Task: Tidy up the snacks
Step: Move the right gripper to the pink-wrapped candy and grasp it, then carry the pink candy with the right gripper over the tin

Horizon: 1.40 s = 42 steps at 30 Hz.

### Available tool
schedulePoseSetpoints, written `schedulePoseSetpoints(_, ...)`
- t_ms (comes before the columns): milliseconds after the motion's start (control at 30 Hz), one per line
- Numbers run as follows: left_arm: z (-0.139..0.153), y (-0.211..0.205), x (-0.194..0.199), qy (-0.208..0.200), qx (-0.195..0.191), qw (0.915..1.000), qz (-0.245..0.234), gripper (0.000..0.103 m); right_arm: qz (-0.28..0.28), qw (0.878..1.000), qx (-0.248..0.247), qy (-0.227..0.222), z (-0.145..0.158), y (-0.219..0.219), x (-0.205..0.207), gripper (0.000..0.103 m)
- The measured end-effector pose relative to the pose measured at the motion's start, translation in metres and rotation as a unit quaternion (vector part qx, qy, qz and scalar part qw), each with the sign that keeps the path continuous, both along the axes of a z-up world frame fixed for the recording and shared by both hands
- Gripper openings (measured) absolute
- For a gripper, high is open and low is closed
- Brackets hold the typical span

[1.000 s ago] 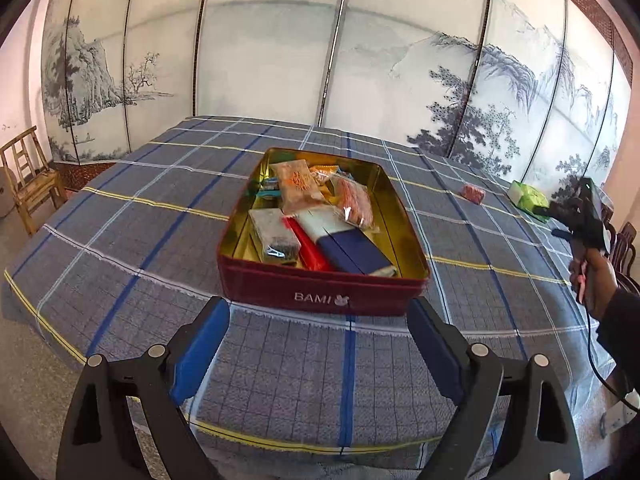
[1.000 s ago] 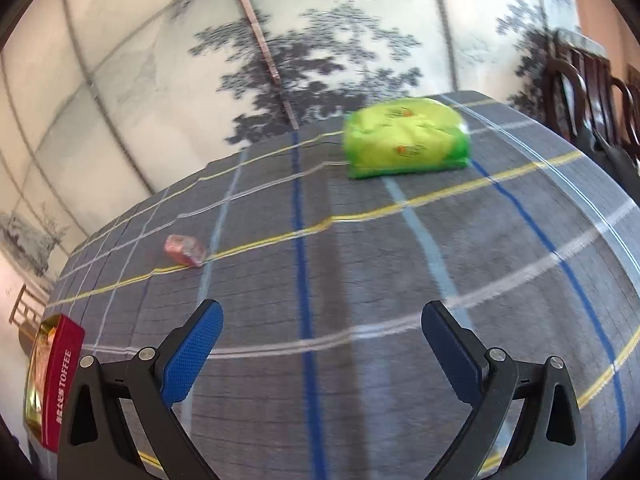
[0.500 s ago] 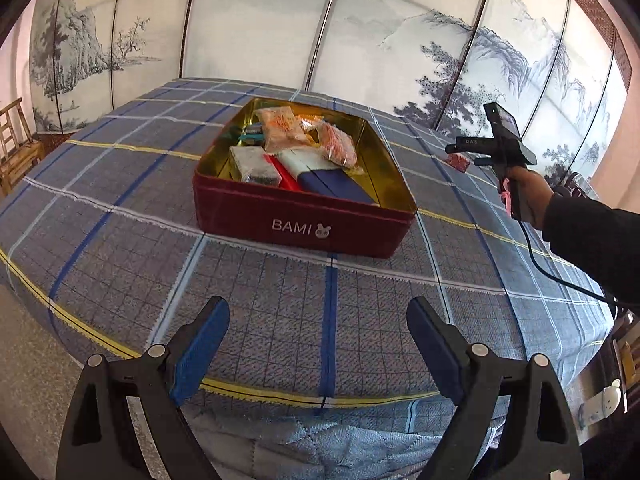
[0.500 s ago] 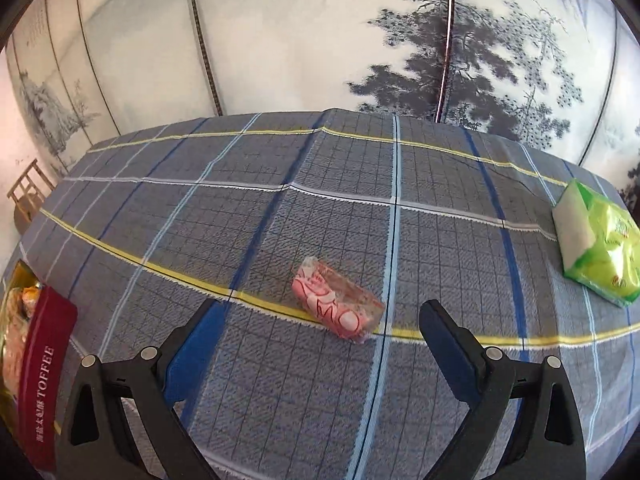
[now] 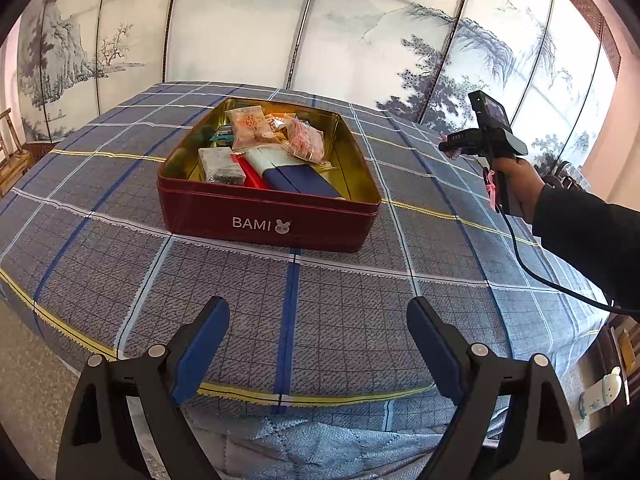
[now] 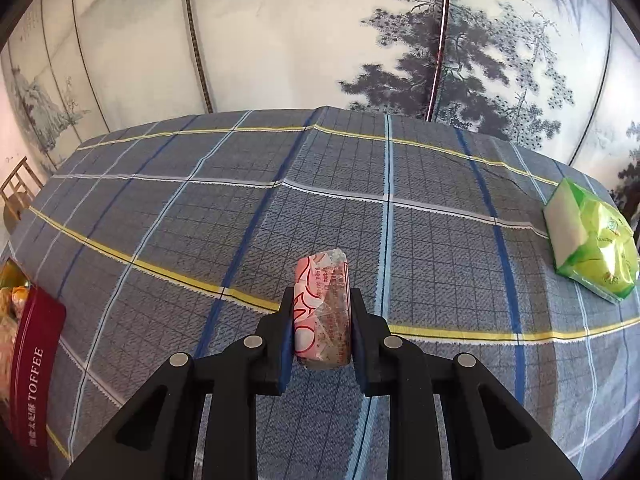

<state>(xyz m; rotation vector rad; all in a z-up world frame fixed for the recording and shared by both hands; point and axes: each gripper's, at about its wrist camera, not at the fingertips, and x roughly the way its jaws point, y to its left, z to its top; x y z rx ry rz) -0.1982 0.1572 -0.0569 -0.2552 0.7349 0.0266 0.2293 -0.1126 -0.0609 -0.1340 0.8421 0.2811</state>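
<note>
A red BAMI tin (image 5: 264,220) with a gold inside stands on the plaid tablecloth and holds several snack packets (image 5: 256,132). My left gripper (image 5: 316,344) hangs open over the cloth's near edge, short of the tin, with nothing between its blue pads. In the right wrist view my right gripper (image 6: 322,320) is shut on a small pink-and-white wrapped snack (image 6: 322,304), both pads pressing its sides. A green snack bag (image 6: 596,248) lies on the cloth at the far right. The tin's side (image 6: 32,380) shows at the left edge.
A hand in a dark sleeve (image 5: 516,184) holds the right gripper to the right of the tin. Painted screen panels (image 5: 240,28) stand behind the table. A wooden chair (image 6: 16,196) is at far left. Bare tablecloth (image 6: 240,208) lies between the tin and the green bag.
The right gripper swung from the green bag to the pink snack and closed on it. The left gripper dipped slightly and stayed open.
</note>
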Motion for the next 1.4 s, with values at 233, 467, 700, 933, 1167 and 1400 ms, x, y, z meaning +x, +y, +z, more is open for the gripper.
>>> schedulePoseSetpoints(233,0.01,-0.011,-0.016,-0.015,0.011,0.9998,0.001,0.088,-0.034,0.998,-0.03,-0.041,0.031,-0.007,-0.031,0.025)
schedulePoseSetpoints(467,0.011,-0.008,-0.029,-0.016,0.01,0.9996,0.02,0.088,-0.045,0.997,-0.027,-0.063,0.063,0.006,-0.061,0.025)
schedulePoseSetpoints(700,0.012,-0.003,-0.043,-0.019,0.012,0.9992,0.033,0.088,-0.014,0.995,-0.03,-0.09,0.086,0.048,-0.095,0.025)
schedulePoseSetpoints(933,0.014,0.003,-0.055,-0.025,0.009,0.9985,0.047,0.088,0.02,0.995,-0.016,-0.098,0.101,0.087,-0.121,0.025)
schedulePoseSetpoints(1167,0.016,0.008,-0.064,-0.033,0.004,0.9977,0.059,0.088,0.042,0.994,-0.011,-0.104,0.11,0.114,-0.145,0.025)
schedulePoseSetpoints(1400,0.014,0.012,-0.069,-0.03,0.003,0.9974,0.065,0.088,0.072,0.993,0.001,-0.092,0.103,0.146,-0.166,0.025)
